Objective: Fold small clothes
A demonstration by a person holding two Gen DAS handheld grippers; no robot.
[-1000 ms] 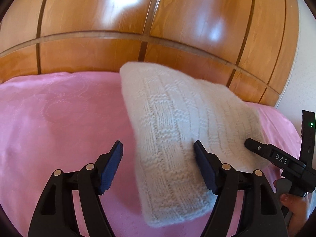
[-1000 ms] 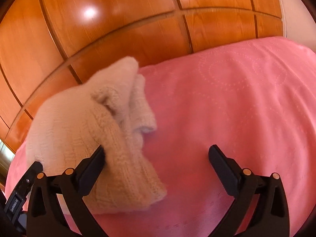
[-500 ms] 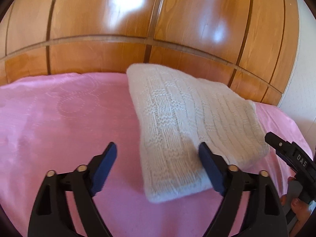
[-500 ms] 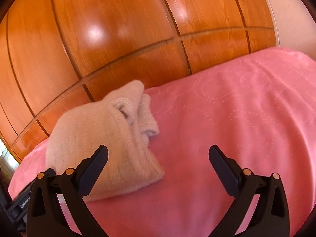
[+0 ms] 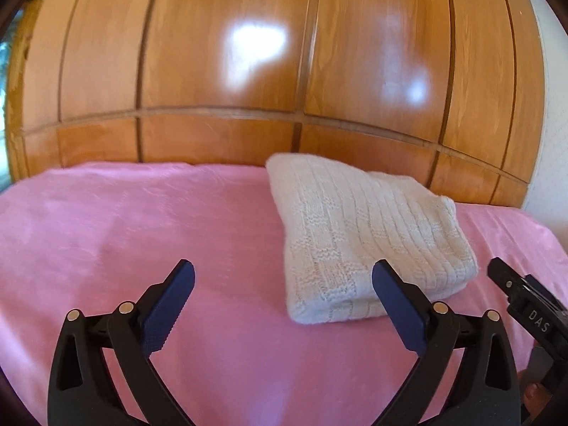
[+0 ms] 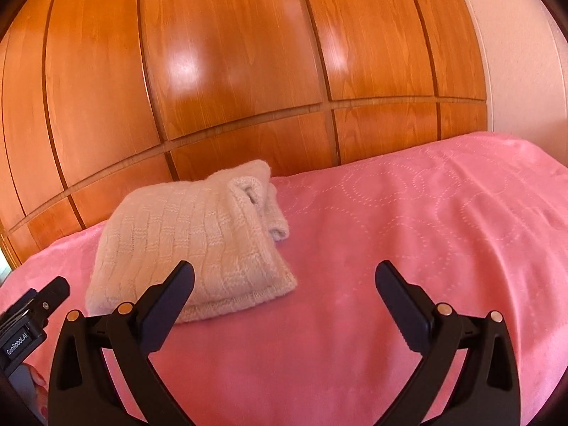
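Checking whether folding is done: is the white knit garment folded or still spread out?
Folded. The white knit garment lies as a compact layered bundle on the pink bedspread, doubled edges showing; both grippers are open and clear of it.

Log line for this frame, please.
white knit garment: folded, on pink bedspread | left gripper: open, empty | right gripper: open, empty

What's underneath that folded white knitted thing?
The folded knit garment lies on a pink bedspread, with a wooden panelled wall behind. A tucked sleeve end peeks out; whatever lies between the layers is hidden.
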